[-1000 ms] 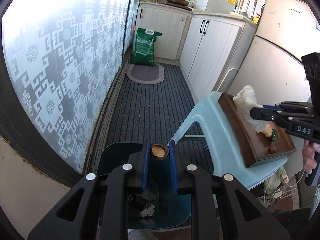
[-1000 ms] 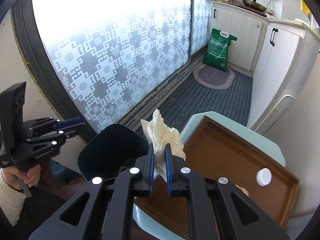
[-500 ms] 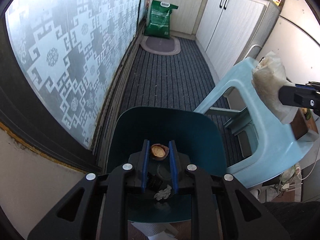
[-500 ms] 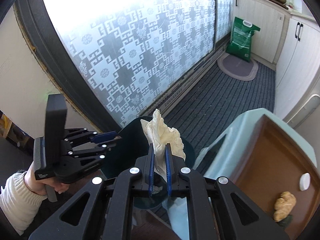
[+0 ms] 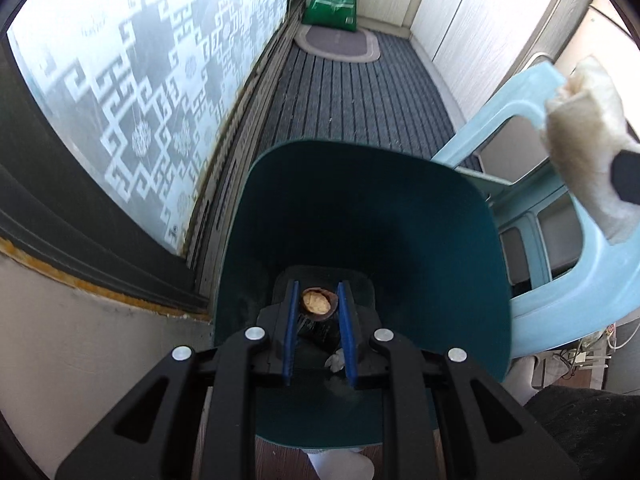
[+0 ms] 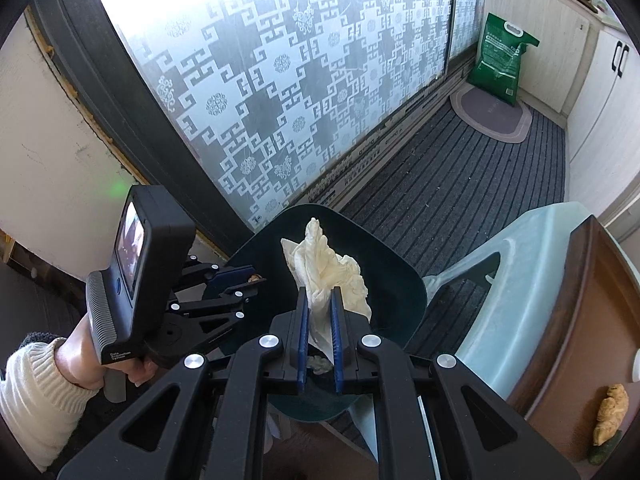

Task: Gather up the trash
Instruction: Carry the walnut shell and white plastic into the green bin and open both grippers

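Observation:
My left gripper (image 5: 318, 294) is shut on a brown walnut shell (image 5: 317, 301) and reaches down into the dark teal trash bin (image 5: 400, 216). Dark scraps and a small white wad (image 5: 335, 360) lie at the bin's bottom. From the right wrist view the left gripper (image 6: 256, 280) hangs at the bin's left rim (image 6: 416, 292). My right gripper (image 6: 320, 296) is shut on a crumpled white tissue (image 6: 324, 268), held over the bin's mouth. That tissue (image 5: 588, 128) shows at the right edge of the left wrist view, above the chair.
A light blue plastic chair (image 5: 560, 280) stands right of the bin and carries a brown wooden tray (image 6: 580, 320) with a ginger piece (image 6: 610, 414). A patterned glass door (image 6: 280, 100) runs along the left. A green sack (image 6: 502, 64), a mat and white cabinets lie beyond.
Both grippers have come down toward the bin. The left one with the walnut shell has sunk into its mouth; the right one has carried the tissue leftward from the tray to above the bin.

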Available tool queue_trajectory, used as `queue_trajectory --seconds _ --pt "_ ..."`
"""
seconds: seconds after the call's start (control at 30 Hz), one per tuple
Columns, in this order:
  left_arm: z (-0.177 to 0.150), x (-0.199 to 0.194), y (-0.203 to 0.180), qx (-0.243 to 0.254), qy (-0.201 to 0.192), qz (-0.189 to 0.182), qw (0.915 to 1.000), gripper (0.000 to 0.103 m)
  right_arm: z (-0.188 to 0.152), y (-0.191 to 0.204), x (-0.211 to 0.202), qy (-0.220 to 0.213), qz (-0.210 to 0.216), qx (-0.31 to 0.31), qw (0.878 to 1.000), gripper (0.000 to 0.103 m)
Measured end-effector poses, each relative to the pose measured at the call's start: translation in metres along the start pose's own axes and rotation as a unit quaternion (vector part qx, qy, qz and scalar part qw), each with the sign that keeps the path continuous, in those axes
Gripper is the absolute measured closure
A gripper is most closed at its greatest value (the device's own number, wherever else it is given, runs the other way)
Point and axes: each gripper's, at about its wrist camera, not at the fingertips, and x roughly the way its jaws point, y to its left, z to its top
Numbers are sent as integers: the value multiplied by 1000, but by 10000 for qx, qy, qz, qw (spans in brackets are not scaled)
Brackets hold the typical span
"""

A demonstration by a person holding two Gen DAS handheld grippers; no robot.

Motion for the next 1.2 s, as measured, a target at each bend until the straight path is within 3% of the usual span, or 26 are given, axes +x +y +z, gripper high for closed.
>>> queue_trajectory --seconds 0.37,0.4,0.43,0.87,1.2 --pt "-12 30 -7 223 508 19 9985 81 -1 4 17 205 -40 -24 9998 93" --pt "-13 30 -7 219 510 5 9985 78 -1 5 19 242 -66 -35 9997 93" --pt "-13 28 -7 219 494 11 9985 69 -2 4 21 278 -85 -34 9996 93" --pt "3 -43 -21 391 -479 49 9981 74 -13 7 50 668 -274 -151 9973 93" --pt "4 -123 -23 317 -1349 -189 9902 77 -19 14 95 1100 -300 -157 9934 93"
